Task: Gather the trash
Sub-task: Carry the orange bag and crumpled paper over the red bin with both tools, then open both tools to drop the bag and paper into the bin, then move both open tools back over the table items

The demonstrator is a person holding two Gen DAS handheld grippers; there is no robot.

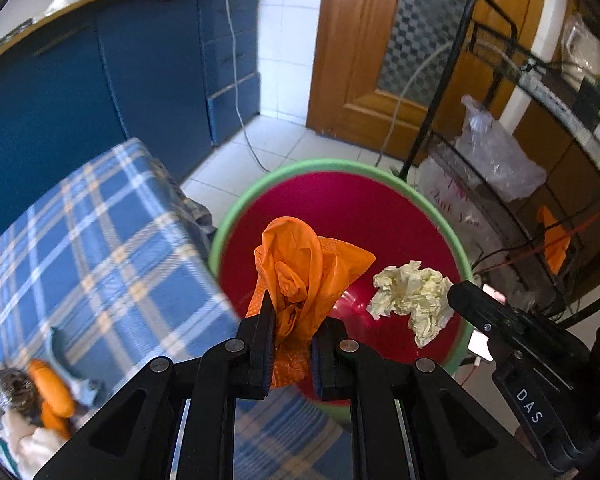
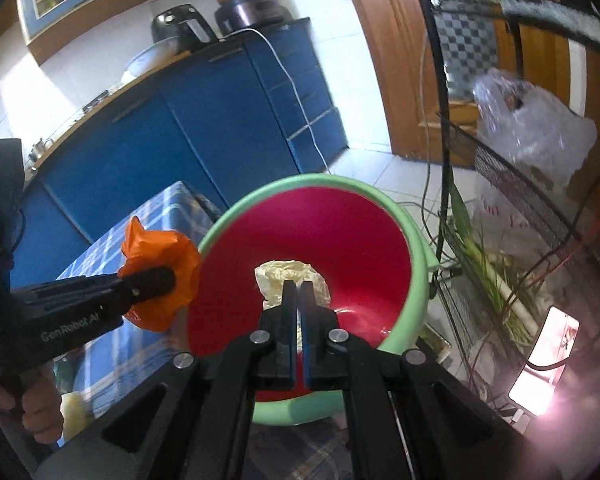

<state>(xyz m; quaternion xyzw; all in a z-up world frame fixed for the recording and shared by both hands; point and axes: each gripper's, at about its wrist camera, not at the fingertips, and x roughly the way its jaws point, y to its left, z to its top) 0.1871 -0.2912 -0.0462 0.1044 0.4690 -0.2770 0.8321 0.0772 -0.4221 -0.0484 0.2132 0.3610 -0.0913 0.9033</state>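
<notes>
A red bin with a green rim (image 1: 236, 208) (image 2: 418, 248) stands on the floor beside the table. My left gripper (image 1: 292, 320) is shut on a crumpled orange plastic bag (image 1: 300, 264) and holds it over the bin's near left edge; the bag also shows in the right wrist view (image 2: 160, 280). My right gripper (image 2: 298, 292) is shut on a crumpled pale yellow paper wad (image 2: 278, 274) and holds it over the bin's mouth. The wad also shows in the left wrist view (image 1: 412, 296), at the tip of the right gripper.
A table with a blue plaid cloth (image 1: 80, 240) is left of the bin, with a metal scrubber (image 1: 14, 390) and orange items (image 1: 52, 392) near its front. A black wire rack (image 1: 512, 200) with plastic bags (image 1: 496, 156) stands to the right. Blue cabinets (image 1: 100, 92) are behind.
</notes>
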